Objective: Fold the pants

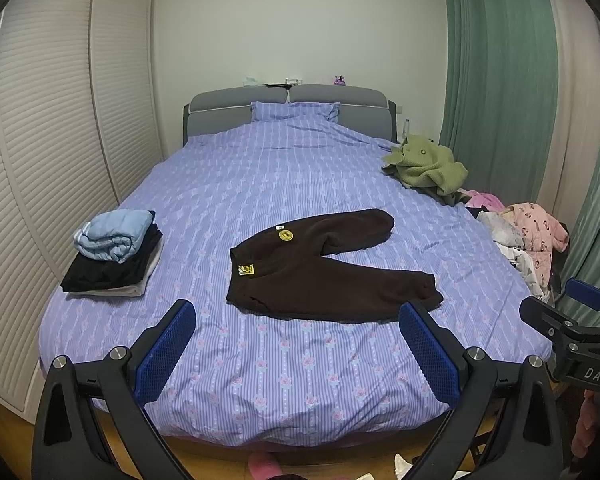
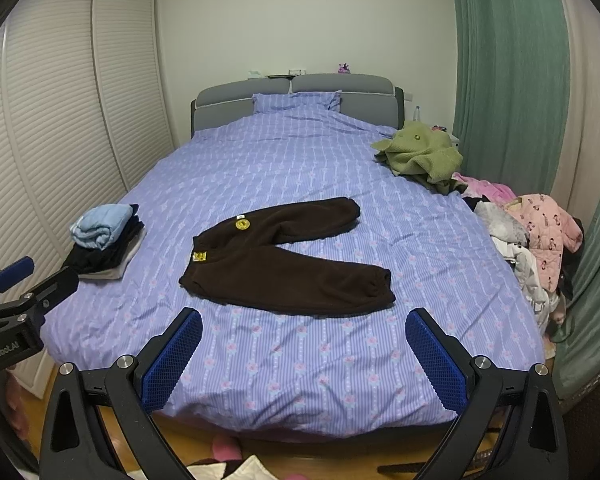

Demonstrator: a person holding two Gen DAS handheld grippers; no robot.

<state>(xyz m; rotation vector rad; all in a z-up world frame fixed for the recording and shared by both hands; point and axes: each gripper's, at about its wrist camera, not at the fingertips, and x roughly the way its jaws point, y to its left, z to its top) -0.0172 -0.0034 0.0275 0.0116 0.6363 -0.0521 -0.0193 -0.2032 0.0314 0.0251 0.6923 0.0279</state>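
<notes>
Dark brown fleece pants (image 1: 320, 268) lie flat on the purple striped bed (image 1: 260, 184), legs spread apart toward the right, waistband to the left with two yellow patches. They also show in the right wrist view (image 2: 284, 264). My left gripper (image 1: 296, 320) is open and empty, held above the bed's foot end, short of the pants. My right gripper (image 2: 304, 324) is open and empty, also near the foot end. The right gripper's body shows at the right edge of the left wrist view (image 1: 572, 320).
A stack of folded clothes (image 1: 112, 252) sits at the bed's left edge. A green garment (image 1: 424, 164) and a pile of pink and white clothes (image 1: 528, 236) lie along the right edge. Slatted wardrobe doors (image 1: 40, 140) stand left, green curtains (image 1: 496, 80) right.
</notes>
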